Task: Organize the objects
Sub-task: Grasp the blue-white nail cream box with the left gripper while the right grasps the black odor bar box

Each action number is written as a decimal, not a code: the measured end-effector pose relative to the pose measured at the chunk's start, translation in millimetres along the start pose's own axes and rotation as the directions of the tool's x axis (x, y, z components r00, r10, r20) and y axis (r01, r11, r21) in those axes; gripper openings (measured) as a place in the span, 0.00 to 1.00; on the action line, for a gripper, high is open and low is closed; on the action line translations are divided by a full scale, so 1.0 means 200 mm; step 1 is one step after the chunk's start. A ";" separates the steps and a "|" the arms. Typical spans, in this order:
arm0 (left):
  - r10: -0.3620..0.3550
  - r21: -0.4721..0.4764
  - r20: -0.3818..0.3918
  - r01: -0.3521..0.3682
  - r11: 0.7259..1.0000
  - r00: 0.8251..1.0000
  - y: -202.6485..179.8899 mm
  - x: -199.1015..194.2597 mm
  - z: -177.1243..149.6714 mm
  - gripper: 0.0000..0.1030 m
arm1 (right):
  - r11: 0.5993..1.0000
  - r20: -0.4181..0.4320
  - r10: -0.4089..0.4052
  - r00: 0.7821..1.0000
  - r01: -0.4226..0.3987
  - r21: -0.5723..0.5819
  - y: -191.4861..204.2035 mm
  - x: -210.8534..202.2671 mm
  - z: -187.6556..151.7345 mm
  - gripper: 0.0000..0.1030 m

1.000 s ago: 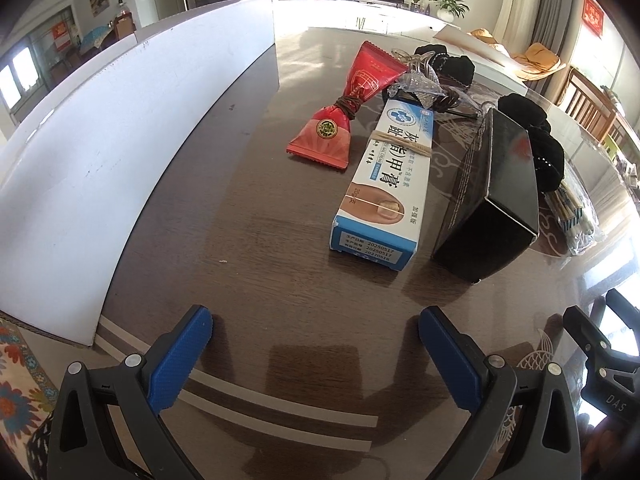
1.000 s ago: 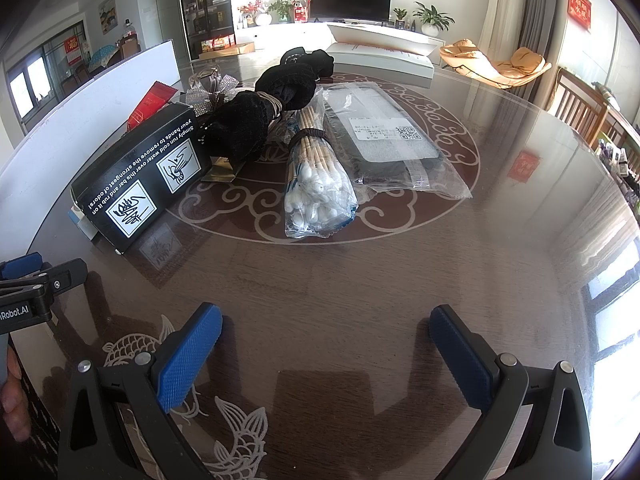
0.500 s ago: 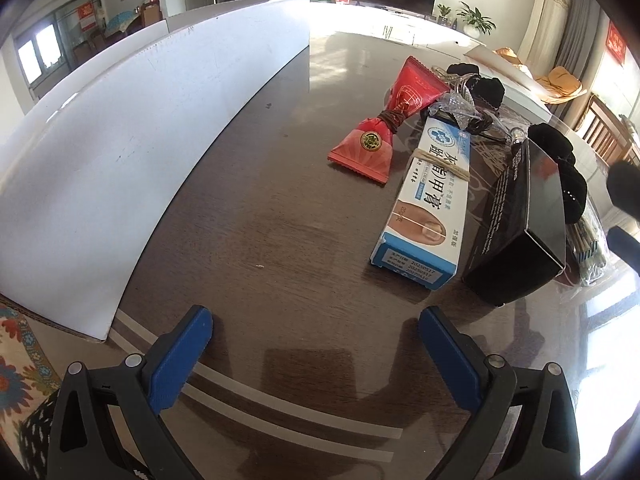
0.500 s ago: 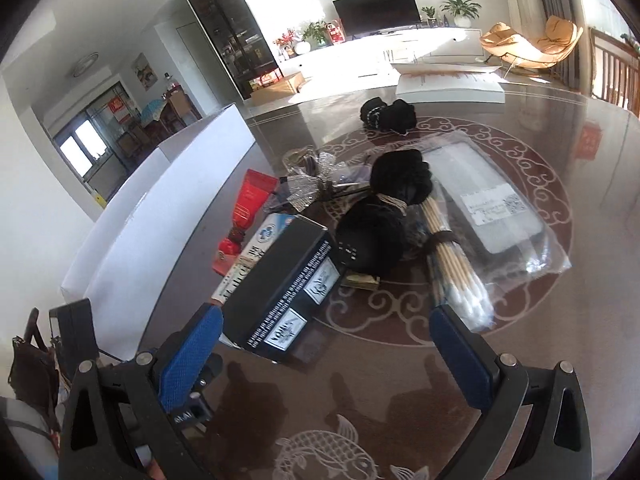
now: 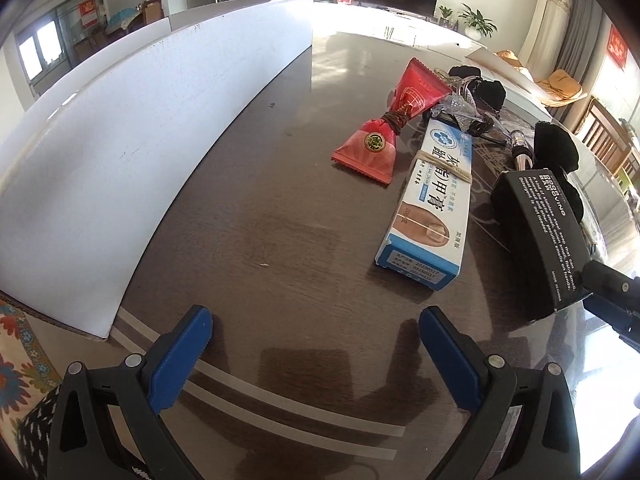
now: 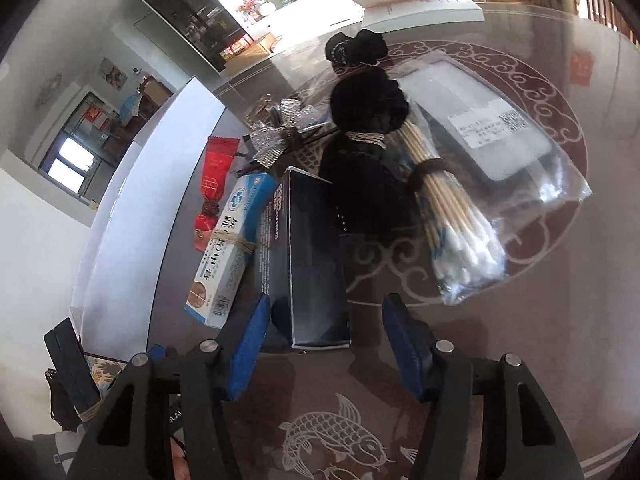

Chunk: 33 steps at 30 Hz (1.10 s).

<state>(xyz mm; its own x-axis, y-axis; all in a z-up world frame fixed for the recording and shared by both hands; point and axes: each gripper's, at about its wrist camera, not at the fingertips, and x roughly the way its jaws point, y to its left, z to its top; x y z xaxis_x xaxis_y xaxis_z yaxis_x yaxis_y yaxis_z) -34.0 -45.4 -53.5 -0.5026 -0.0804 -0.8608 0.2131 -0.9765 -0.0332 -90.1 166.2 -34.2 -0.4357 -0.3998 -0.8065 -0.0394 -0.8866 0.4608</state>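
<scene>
A black box (image 6: 312, 256) lies on the dark table, its near end between my right gripper's (image 6: 326, 320) open blue fingers; no contact is visible. The box also shows in the left wrist view (image 5: 548, 236). A blue-and-white ointment box (image 5: 430, 204) lies left of it, also seen in the right wrist view (image 6: 228, 248). A red tied packet (image 5: 384, 128) lies beyond it. My left gripper (image 5: 316, 336) is open and empty over bare table near the front edge.
A white board (image 5: 132, 140) stands along the table's left side. Black cloth bundles (image 6: 368, 120), a bag of cotton swabs (image 6: 452, 224), a silver bow (image 6: 280, 136) and a bagged grey pack (image 6: 492, 120) lie behind the box.
My right gripper swung left and down over the black box, its fingers now either side of the box's near end. My left gripper drifted left, so the objects sit further right.
</scene>
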 end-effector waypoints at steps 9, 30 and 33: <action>-0.017 -0.005 0.004 0.017 1.000 1.000 0.00 -0.01 0.00 1.00 | 0.961 0.044 -0.036 0.998 0.047 -0.272 0.22 0.01 0.04 0.83; -0.048 0.156 -0.065 0.058 0.986 0.997 -0.23 0.13 0.19 1.00 | 0.826 0.064 -0.263 0.963 0.259 -0.501 0.06 0.00 -0.33 0.61; -0.065 0.195 -0.035 0.070 0.978 0.997 -0.31 0.13 0.21 0.83 | 0.838 0.058 -0.285 0.957 0.278 -0.469 0.01 0.00 -0.31 0.84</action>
<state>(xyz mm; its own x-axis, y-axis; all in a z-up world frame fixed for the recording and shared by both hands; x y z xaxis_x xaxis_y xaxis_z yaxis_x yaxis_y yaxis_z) -95.7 5.5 -51.3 -0.4857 -0.0102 -0.8741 0.0095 -0.9999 0.0064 -33.8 149.7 -56.4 -0.4580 -0.1160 -0.8814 0.2671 -0.9636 -0.0119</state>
